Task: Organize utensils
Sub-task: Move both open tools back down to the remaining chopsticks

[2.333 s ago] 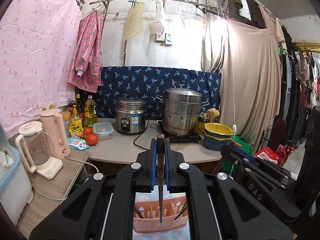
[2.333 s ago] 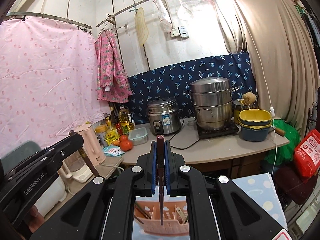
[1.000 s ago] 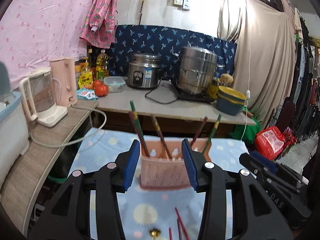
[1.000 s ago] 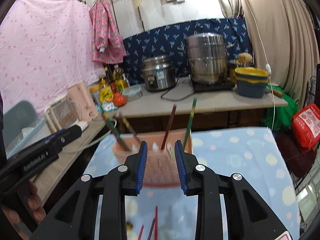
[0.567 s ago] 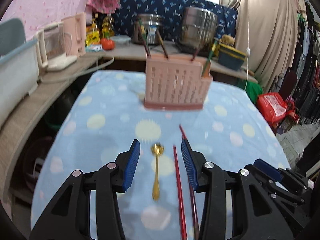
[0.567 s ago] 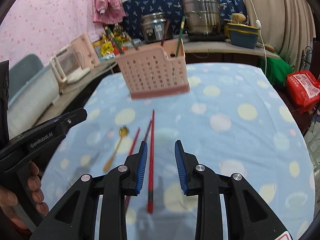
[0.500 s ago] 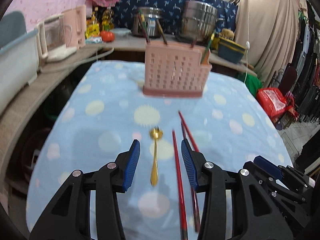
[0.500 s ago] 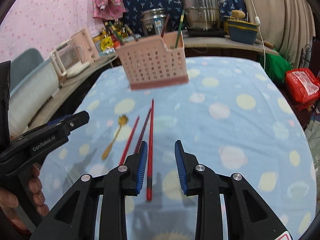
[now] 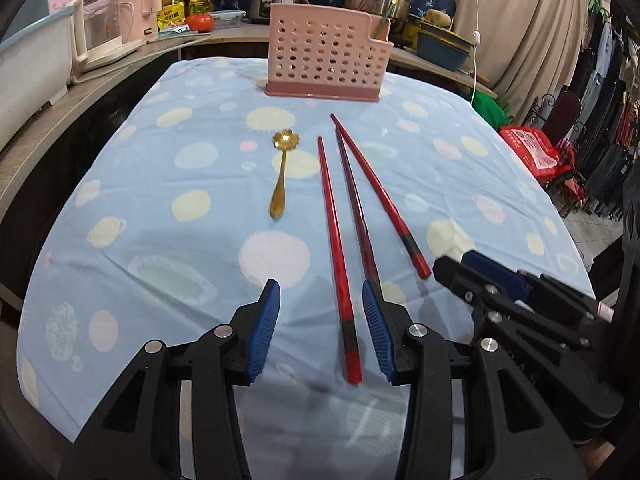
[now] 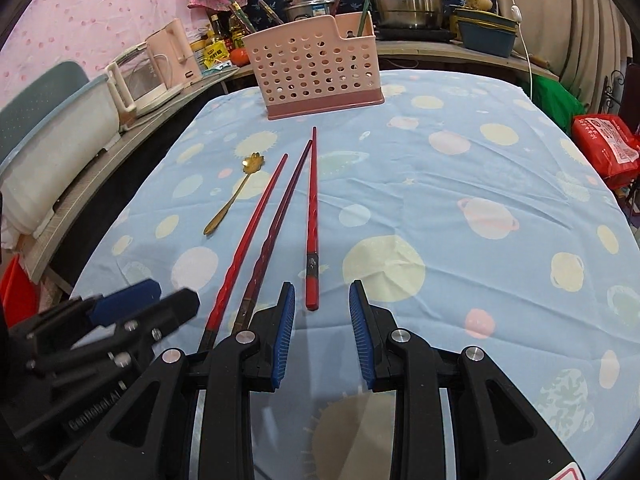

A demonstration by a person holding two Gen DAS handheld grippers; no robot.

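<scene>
Left wrist view: left gripper point(image 9: 320, 332) and right gripper point(image 10: 320, 322), both wide open and empty, approach chopsticks point(image 9: 335, 224) for pickup toward the basket point(image 9: 324, 62) at 12 o'clock.

Both the left gripper point(image 9: 320, 328) and the right gripper point(image 10: 322, 328) are matte black angular linkages studded with silver round-head screws, each fingertip faced inside with a ribbed blue pad point(image 9: 262, 330), and white "GenRobot.AI" lettering behind the left fingers.

On the tablecloth we count three red chopsticks point(image 9: 335, 216) point(image 9: 357, 216) point(image 9: 376, 184), one gold spoon point(image 9: 280, 176) and one pink utensil basket point(image 9: 325, 54) (several sticks stand in it, too overlapped for us to number), plus two grippers.
</scene>
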